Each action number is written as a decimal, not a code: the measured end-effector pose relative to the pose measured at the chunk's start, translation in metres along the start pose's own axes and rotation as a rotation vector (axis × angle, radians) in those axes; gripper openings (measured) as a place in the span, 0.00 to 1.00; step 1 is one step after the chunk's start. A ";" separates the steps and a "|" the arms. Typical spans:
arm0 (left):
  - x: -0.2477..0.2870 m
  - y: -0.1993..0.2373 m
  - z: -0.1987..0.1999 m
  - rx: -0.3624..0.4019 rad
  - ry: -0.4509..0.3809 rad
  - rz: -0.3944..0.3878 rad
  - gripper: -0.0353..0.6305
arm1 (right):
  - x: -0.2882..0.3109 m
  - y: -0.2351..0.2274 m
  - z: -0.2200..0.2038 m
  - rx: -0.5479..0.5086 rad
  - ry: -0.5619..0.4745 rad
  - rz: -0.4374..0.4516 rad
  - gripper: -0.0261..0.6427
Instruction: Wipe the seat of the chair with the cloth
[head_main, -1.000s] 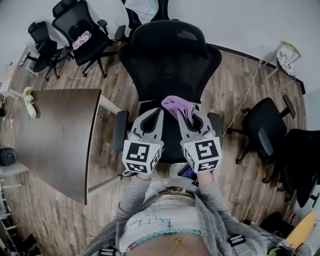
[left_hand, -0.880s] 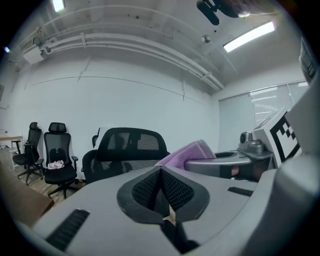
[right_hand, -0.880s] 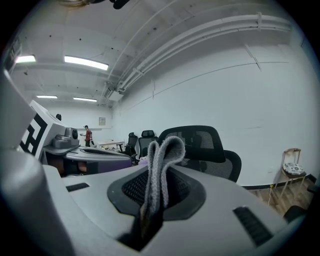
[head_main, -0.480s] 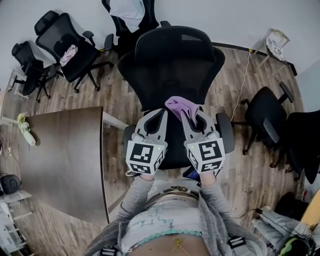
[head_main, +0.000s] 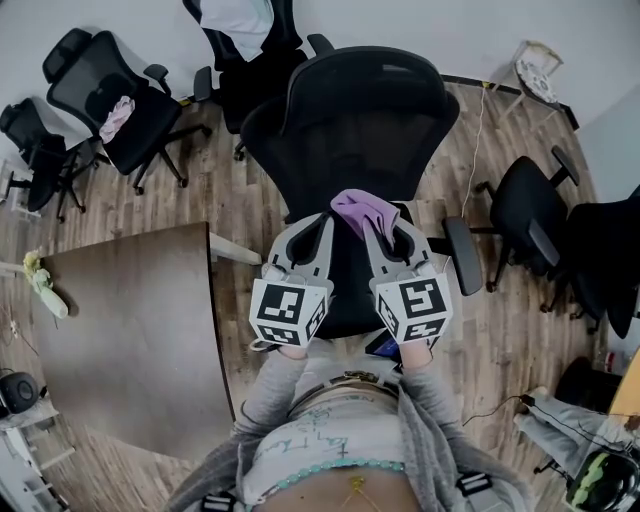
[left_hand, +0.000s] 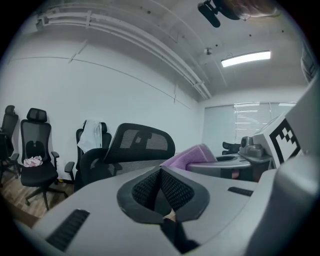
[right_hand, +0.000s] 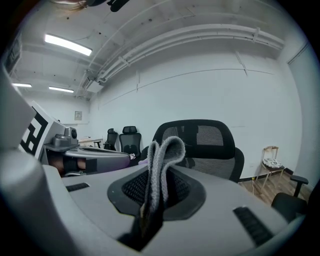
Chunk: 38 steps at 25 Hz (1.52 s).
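You are pinching the purple cloth (head_main: 360, 211) tight in the fingers of your right gripper (right_hand: 154, 192), holding it up over the seat (head_main: 345, 296) of the black chair (head_main: 350, 110). Your left gripper (left_hand: 160, 186) is keeping its fingers pressed together on nothing. You are probably approaching for the wipe, so the next move is calling for lowering the cloth flat onto the seat.

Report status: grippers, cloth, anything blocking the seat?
Left gripper shut, empty. Right gripper shut on purple cloth, held above chair seat. No obstruction visible on seat.
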<state>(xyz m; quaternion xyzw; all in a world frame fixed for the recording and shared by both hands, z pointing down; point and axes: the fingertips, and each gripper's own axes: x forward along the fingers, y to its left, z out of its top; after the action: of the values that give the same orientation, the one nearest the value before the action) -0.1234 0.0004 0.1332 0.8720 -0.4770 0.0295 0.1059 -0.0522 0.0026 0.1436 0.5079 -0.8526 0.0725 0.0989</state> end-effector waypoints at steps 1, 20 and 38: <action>-0.001 0.004 -0.001 0.002 0.004 0.001 0.05 | 0.003 0.002 0.000 -0.002 0.002 -0.001 0.11; -0.002 0.065 -0.047 -0.050 0.077 -0.017 0.05 | 0.048 0.033 -0.026 -0.014 0.090 -0.018 0.11; 0.022 0.078 -0.094 -0.068 0.146 0.179 0.05 | 0.102 0.005 -0.072 -0.009 0.172 0.183 0.11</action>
<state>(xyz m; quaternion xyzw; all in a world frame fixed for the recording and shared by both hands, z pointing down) -0.1724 -0.0389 0.2403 0.8175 -0.5444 0.0863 0.1669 -0.0976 -0.0659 0.2384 0.4196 -0.8841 0.1207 0.1667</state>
